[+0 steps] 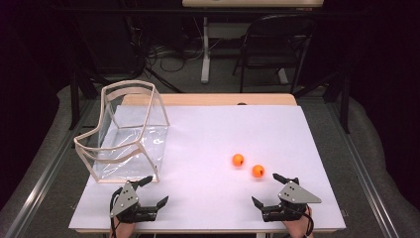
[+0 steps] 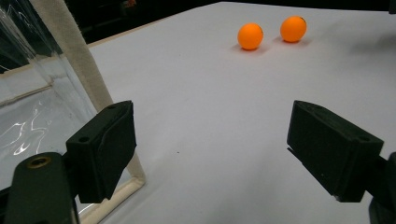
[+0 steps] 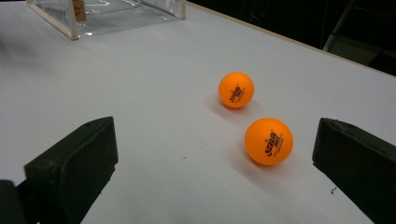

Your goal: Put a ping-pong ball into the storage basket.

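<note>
Both grippers are black, the left gripper [image 1: 154, 190] and right gripper [image 1: 265, 188] alike — each topped by a grey three-cornered plate dotted with screws — with blocky matte fingers [image 2: 103, 149].

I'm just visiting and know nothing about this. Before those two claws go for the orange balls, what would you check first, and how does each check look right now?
1. Right gripper open wide enough for a ball: ok, its jaws stand well apart.
2. Left gripper open: ok, jaws wide apart.
3. Nearer ball is free to grab: ok, it sits alone on the white table, just ahead of the right gripper.
4. Farther ball is apart from the first: ok, there is a gap between them.
5. Clear bag is standing with its top open: ok, its framed mouth faces up.
6. Balls are at rest, not rolling: cannot tell from one moment.
</note>
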Motion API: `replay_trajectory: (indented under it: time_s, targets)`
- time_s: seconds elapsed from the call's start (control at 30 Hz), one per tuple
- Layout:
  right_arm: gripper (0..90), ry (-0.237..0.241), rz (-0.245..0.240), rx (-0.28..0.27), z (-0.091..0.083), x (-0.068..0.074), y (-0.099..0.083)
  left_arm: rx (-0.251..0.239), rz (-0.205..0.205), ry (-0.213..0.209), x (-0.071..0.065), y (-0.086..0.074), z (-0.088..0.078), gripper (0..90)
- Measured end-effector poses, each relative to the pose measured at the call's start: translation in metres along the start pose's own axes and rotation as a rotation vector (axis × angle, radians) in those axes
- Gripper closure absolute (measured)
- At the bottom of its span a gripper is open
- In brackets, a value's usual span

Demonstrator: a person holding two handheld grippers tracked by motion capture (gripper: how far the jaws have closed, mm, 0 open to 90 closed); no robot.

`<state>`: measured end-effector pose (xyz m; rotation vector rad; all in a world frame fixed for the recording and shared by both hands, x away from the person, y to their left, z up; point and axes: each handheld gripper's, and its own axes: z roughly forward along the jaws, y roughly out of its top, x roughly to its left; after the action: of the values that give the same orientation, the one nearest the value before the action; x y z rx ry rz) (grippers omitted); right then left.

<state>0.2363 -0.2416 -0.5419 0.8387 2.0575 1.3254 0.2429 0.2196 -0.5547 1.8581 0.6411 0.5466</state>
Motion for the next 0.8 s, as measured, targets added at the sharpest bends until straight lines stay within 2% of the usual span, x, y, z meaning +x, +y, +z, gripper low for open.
replay_trajectory:
  time_s: [0.27,0.8]
  targets:
    - [0.0,0.001,0.013,0.012,0.002,-0.001,0.002,-0.001,0.005,-0.01,-0.002,0.001,0.003,15.6]
    - [0.0,-0.011,0.038,0.104,0.013,-0.003,0.008,0.011,0.0,-0.015,-0.001,0.001,0.003,15.7]
